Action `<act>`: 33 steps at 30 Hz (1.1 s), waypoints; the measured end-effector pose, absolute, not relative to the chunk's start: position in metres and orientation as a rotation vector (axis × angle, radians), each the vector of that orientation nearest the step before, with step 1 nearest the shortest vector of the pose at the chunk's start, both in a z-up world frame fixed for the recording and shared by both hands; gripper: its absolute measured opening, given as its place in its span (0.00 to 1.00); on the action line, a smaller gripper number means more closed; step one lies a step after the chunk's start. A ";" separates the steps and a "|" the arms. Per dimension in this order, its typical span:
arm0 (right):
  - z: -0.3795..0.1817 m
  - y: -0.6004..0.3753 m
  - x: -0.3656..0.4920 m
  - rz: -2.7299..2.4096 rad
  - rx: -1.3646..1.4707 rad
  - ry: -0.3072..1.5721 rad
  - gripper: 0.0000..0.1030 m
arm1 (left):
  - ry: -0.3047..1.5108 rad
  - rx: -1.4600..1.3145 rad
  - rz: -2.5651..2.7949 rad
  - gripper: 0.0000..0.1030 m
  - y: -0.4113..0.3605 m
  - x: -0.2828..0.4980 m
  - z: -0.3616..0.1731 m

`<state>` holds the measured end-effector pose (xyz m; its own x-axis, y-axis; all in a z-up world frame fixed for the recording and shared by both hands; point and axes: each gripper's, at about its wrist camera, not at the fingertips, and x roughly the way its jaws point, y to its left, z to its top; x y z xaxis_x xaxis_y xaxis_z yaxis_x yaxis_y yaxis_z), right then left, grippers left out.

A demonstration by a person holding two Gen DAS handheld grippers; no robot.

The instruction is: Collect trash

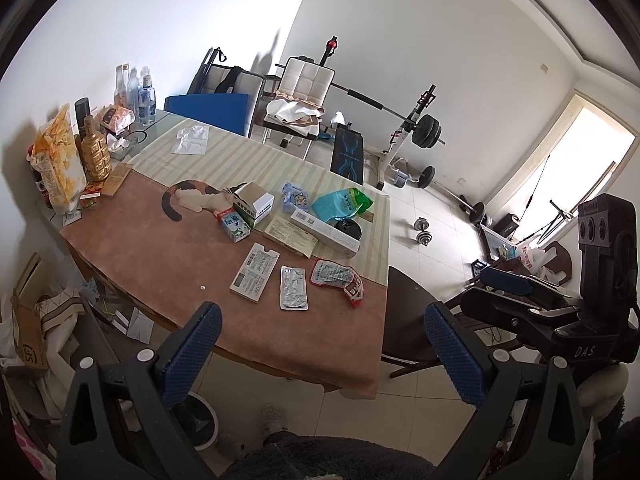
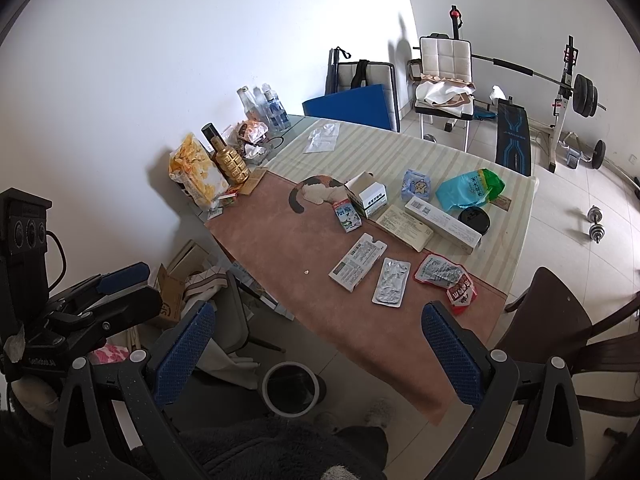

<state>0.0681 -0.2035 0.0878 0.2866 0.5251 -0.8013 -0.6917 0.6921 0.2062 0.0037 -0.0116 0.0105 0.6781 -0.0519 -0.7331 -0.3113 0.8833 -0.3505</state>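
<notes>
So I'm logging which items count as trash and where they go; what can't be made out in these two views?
- Bin, right wrist view: interior dark, contents unreadable; in the left wrist view the left gripper covers most of it.
- Blister pack: foil side up, pills left unknowable.
- Milk carton: full or empty unclear.
- Print on the flat white box: too small.
- Floor clutter: cut by the fisheye edge.

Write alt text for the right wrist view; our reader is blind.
Open right gripper hovers empty above a bin beside a table strewn with trash: blister pack, red wrapper, milk carton, boxes.
</notes>
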 end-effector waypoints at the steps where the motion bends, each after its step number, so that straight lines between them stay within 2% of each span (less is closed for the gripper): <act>1: 0.088 -0.204 0.068 0.820 -0.193 0.987 1.00 | 0.820 -0.479 0.150 1.00 -0.012 0.005 0.011; 8: 0.082 -0.198 0.076 0.768 -0.172 1.001 1.00 | 0.851 -0.382 0.278 1.00 -0.011 0.020 -0.001; 14: 0.046 -0.188 0.112 0.618 -0.176 1.032 1.00 | 0.968 -0.230 0.474 1.00 0.016 0.070 -0.070; 25: -0.104 -0.149 0.279 0.426 -0.449 1.212 1.00 | 1.318 -0.091 0.451 1.00 0.046 0.214 -0.236; 33: -0.212 -0.107 0.416 0.398 -0.699 1.304 1.00 | 1.556 -0.112 0.320 1.00 0.063 0.301 -0.344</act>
<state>0.4161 -0.1071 -0.2119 0.2388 -0.1141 -0.9644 -0.6328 0.7350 -0.2436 0.3010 0.0634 -0.3440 -0.0165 0.1308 -0.9913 -0.2709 0.9537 0.1304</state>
